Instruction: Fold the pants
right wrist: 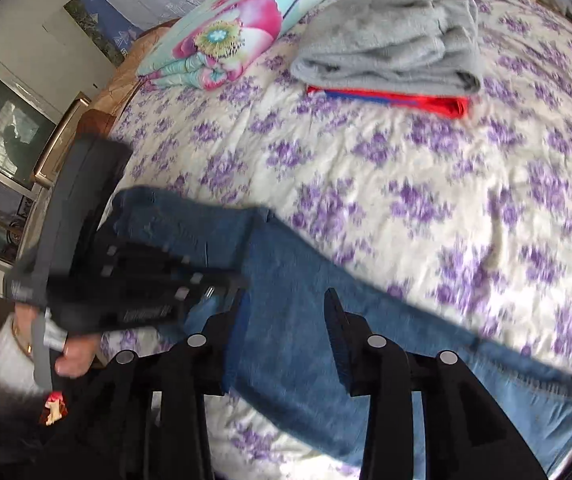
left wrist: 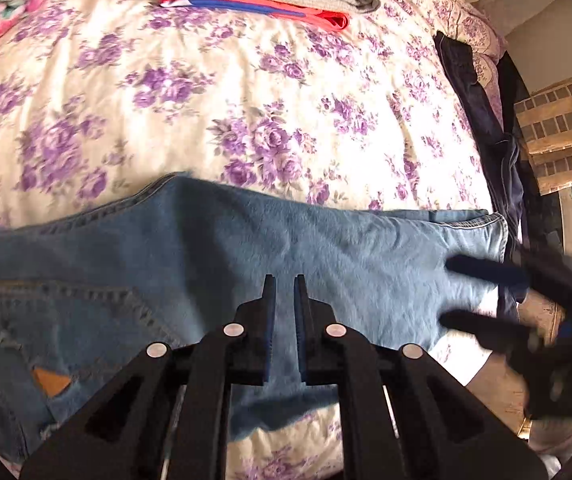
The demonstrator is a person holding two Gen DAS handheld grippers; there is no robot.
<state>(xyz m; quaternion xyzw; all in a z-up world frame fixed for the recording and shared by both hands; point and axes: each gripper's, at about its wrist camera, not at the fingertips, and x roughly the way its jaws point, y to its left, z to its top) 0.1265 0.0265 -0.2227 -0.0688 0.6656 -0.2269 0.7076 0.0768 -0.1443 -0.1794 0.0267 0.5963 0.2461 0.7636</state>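
Blue jeans (left wrist: 246,248) lie flat, folded lengthwise, across flowered bedspread (left wrist: 206,100). Left gripper (left wrist: 285,280) over middle, fingers nearly together, nothing between. Right gripper (right wrist: 286,300) wide apart over leg end. Next likely: grab hem, fold toward waist.

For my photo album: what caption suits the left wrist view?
Left claw nearly closed above blue jeans on a floral bedspread.
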